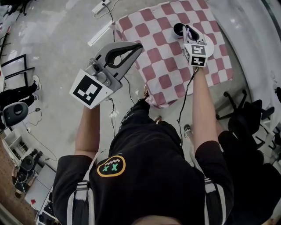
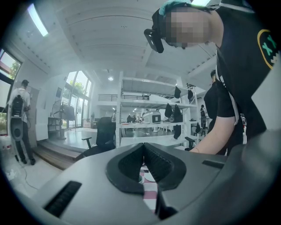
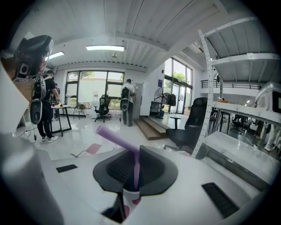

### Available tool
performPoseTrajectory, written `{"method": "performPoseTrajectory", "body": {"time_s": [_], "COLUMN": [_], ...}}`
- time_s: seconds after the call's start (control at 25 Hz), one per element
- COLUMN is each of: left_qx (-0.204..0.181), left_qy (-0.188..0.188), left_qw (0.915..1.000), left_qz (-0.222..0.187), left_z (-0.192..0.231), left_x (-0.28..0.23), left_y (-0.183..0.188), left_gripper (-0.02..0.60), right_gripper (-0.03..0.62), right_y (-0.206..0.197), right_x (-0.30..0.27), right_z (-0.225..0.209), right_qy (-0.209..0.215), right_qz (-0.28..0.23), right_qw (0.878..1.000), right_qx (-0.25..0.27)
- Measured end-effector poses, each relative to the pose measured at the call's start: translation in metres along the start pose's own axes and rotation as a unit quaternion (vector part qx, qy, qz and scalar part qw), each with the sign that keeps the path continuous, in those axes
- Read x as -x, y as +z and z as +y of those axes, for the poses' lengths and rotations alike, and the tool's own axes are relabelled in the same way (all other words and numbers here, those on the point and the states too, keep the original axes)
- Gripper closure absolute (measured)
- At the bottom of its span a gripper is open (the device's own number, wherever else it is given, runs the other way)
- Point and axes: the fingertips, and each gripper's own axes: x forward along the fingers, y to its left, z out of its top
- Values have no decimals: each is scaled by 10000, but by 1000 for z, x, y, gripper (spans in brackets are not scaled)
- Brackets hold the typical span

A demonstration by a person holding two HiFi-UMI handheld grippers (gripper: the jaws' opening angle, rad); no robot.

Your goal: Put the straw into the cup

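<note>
My right gripper (image 1: 188, 30) hangs over the far right part of the table, shut on a purple bendy straw (image 3: 133, 169). The straw stands upright between the pads, and its bent upper end (image 3: 112, 136) slants up to the left. Its lower end points into the white cup (image 3: 130, 194), whose rim shows right below the jaws. In the head view the cup (image 1: 178, 29) is a dark round opening just left of the right gripper. My left gripper (image 1: 138, 45) is held level off the table's left edge, shut with nothing between its jaws.
The table wears a red-and-white checked cloth (image 1: 162, 66). A white round thing (image 1: 210, 45) lies beside the right gripper. A power strip (image 1: 101, 6) and cables lie on the floor. Office chairs (image 1: 246, 118) stand at the right.
</note>
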Motion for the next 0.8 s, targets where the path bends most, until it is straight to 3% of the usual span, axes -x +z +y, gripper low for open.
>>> {"method": "performPoseTrajectory", "body": {"time_s": [0.8], "left_qx": [20], "left_qy": [-44], "left_qw": [10000], "left_qz": [55], "left_z": [-2], "left_x": [-1], "left_y": [-2], "left_gripper": [563], "right_gripper": [541], "right_y": [-27], "right_x": [-7], "right_z": [4], "right_qy": [-96], "right_qz": [121], "right_qw": [9998], "right_qx": [-124]}}
